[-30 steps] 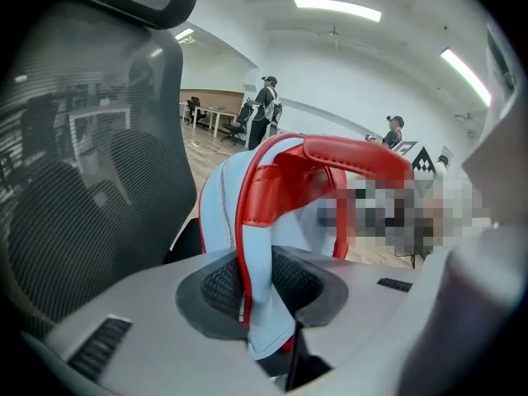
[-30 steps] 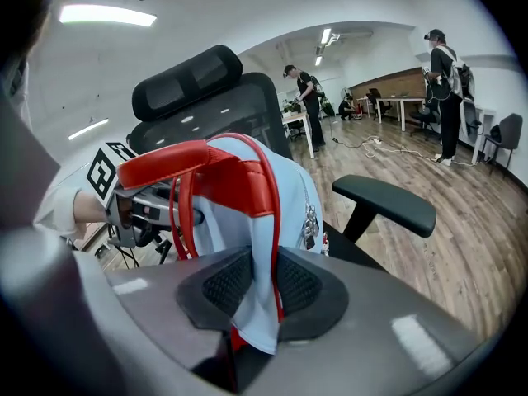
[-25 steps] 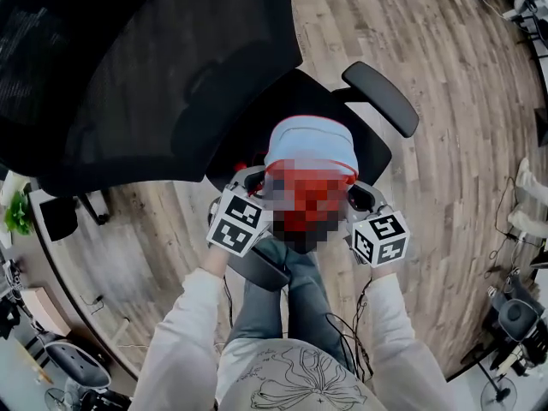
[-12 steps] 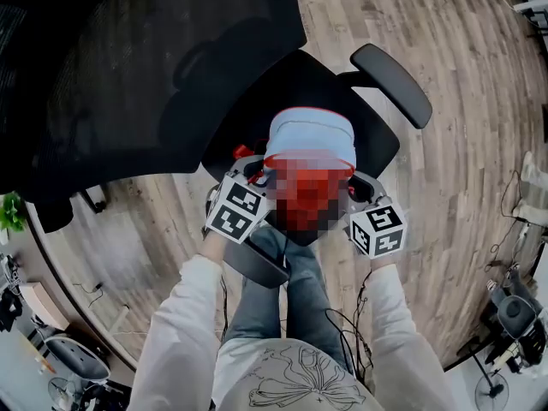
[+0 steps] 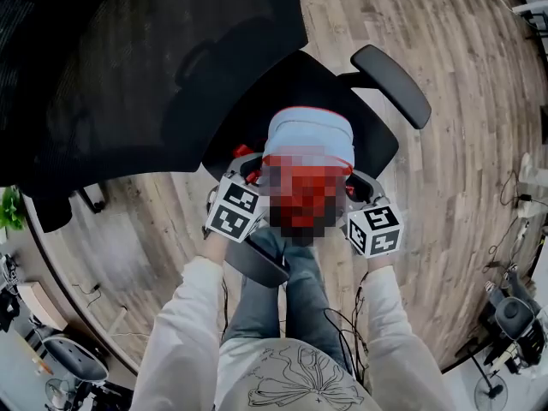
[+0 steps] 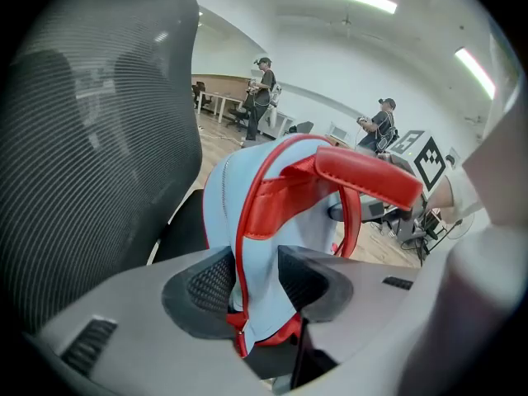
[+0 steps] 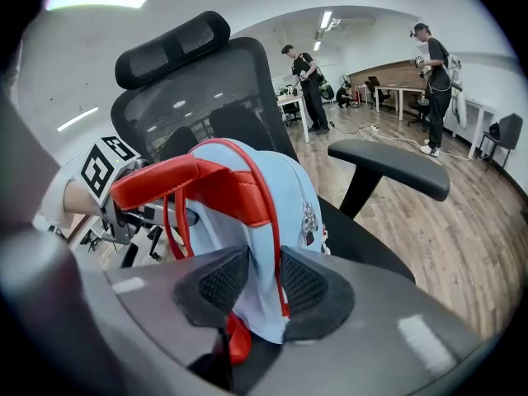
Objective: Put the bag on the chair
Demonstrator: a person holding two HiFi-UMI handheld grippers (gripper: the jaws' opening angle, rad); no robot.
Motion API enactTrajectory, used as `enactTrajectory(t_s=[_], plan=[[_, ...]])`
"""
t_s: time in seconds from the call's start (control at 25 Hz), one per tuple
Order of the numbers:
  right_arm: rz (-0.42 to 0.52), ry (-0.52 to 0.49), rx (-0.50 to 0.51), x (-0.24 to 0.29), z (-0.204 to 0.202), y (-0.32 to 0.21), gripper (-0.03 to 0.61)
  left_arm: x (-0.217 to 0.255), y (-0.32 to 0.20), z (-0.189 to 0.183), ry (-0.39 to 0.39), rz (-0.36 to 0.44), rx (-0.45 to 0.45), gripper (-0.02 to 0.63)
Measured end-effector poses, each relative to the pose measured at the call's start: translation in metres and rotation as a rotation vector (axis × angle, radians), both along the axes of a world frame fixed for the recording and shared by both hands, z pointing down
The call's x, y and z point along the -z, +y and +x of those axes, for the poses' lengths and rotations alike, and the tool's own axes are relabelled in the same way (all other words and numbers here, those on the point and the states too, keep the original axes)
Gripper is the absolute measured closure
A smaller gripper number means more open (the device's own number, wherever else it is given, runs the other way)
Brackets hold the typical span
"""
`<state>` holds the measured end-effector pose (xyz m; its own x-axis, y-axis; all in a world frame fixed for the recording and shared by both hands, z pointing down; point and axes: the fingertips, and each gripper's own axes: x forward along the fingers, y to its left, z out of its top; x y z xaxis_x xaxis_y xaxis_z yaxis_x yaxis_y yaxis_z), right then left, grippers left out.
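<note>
A light blue bag (image 5: 308, 134) with red trim stands upright on the black chair seat (image 5: 278, 80). My left gripper (image 5: 247, 168) is at the bag's left side and my right gripper (image 5: 358, 185) at its right side. In the left gripper view the bag (image 6: 272, 221) has an edge between the jaws of the left gripper (image 6: 256, 277), which are opening. In the right gripper view the bag (image 7: 285, 192) likewise lies between the opening jaws of the right gripper (image 7: 264, 283). The pads no longer pinch the fabric. The red handle (image 7: 165, 180) sticks out on top.
The mesh backrest (image 5: 128, 67) rises at the left, and armrests (image 5: 390, 84) flank the seat. The person's legs (image 5: 274, 294) stand against the seat's front. Wood floor lies all round. Other people (image 7: 309, 85) stand far off, and more chairs (image 5: 518, 315) are at the lower right.
The bag and both grippers have stayed nearly in place over the seat. The head view has shifted a little, so the chair sits slightly higher and further right.
</note>
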<state>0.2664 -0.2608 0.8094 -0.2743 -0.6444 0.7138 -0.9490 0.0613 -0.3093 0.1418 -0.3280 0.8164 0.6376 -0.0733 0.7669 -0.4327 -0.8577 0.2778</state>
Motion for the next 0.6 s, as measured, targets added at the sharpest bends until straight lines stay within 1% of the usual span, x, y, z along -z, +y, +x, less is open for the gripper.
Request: enactTrajectory(t_s=[0.08, 0.12, 0.24, 0.36, 0.52, 0.56, 0.6], plan=[[0.019, 0.014, -0.015, 0.008, 0.001, -0.002, 0.424, 0.007, -0.003, -0.003, 0.009, 0.003, 0.015, 0.455], [0.029, 0.019, -0.021, 0.013, 0.002, -0.003, 0.398, 0.01, -0.004, -0.005, 0.012, 0.003, 0.018, 0.445], [0.055, 0.031, -0.028, 0.03, 0.005, -0.002, 0.374, 0.021, -0.006, -0.011, 0.024, -0.001, 0.035, 0.439], [0.095, 0.051, -0.041, 0.051, 0.01, -0.005, 0.374, 0.041, -0.014, -0.018, 0.055, 0.016, 0.09, 0.439], [0.145, 0.055, -0.101, 0.091, 0.017, -0.004, 0.376, 0.085, -0.017, -0.025, 0.106, 0.063, 0.161, 0.442], [0.165, 0.055, -0.121, 0.103, 0.019, -0.004, 0.383, 0.098, -0.018, -0.025, 0.12, 0.078, 0.168, 0.443], [0.189, 0.059, -0.141, 0.117, 0.021, -0.006, 0.42, 0.112, -0.02, -0.025, 0.136, 0.096, 0.176, 0.448]])
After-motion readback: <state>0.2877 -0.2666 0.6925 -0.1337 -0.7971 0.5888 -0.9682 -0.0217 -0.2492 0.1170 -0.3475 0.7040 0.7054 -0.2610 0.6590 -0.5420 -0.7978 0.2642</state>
